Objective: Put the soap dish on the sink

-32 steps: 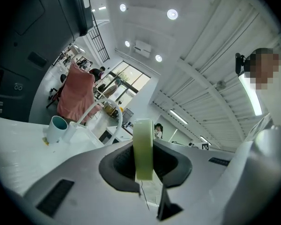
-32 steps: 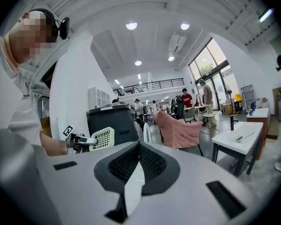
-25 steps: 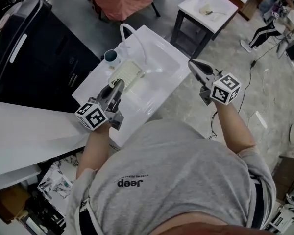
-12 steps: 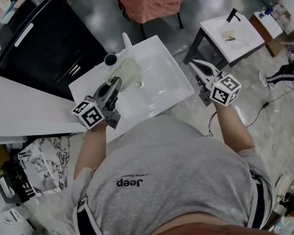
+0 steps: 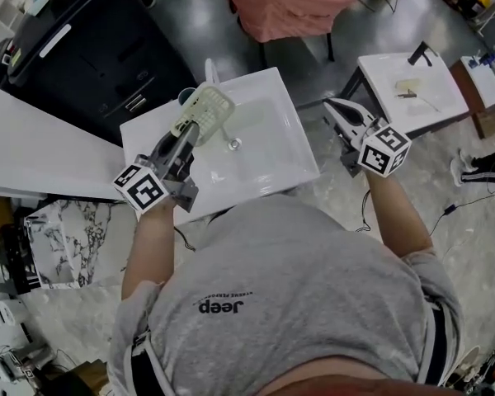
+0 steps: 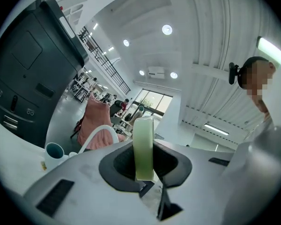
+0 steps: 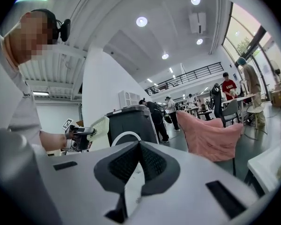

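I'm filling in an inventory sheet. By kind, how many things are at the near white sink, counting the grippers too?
soap dish: 1
cup: 1
faucet: 1
grippers: 2, left gripper and right gripper
Total: 5

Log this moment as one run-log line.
left tool: shut on soap dish | soap dish: held over sink, near cup | right tool: shut, empty, right of sink | placement: not yet done

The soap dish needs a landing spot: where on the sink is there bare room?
The sink rim along its right and near edges is bare, as is the basin around the drain. The far left corner is crowded: cup and faucet stand there.
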`<state>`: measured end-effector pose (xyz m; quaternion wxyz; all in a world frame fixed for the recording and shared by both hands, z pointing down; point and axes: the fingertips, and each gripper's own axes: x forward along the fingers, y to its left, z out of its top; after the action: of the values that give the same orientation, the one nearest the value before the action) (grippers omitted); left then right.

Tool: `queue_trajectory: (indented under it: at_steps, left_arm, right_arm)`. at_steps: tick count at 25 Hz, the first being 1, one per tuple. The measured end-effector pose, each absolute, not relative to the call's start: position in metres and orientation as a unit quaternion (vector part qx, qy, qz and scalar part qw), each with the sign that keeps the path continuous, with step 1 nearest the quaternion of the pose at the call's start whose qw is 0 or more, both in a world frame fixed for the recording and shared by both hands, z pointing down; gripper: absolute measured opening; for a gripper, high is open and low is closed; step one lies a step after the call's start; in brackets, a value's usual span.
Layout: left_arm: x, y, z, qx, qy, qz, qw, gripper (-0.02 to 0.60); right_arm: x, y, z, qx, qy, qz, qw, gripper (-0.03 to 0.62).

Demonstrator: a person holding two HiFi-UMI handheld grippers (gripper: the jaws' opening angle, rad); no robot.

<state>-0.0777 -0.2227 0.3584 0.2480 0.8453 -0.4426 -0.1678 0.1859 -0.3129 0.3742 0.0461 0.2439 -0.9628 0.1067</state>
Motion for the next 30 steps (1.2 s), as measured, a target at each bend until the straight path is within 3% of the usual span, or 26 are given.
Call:
queue_trajectory:
  at_steps: [11, 24, 30]
  left_arm:
    - [-0.173, -0.241, 0.429, 0.814, -0.496, -0.103, 0.285, 0.054]
    - [-0.136, -0.314, 0.556, 0.828, -0.419, -0.036, 0.371, 0.054]
    - [-0.108, -0.343, 0.584, 0.819, -0.400, -0.057, 0.407, 0.054]
  right_arm:
    - [0.144, -0.325, 0.378, 0.255, -0.960, 0.105, 0.049, 0.054]
    - [0.141, -0.338, 0.410, 0.299, -0.942, 0.127, 0.087, 0.054]
    - [0.140, -0.343, 0.428, 0.298, -0.938, 0.141, 0.106, 0.054]
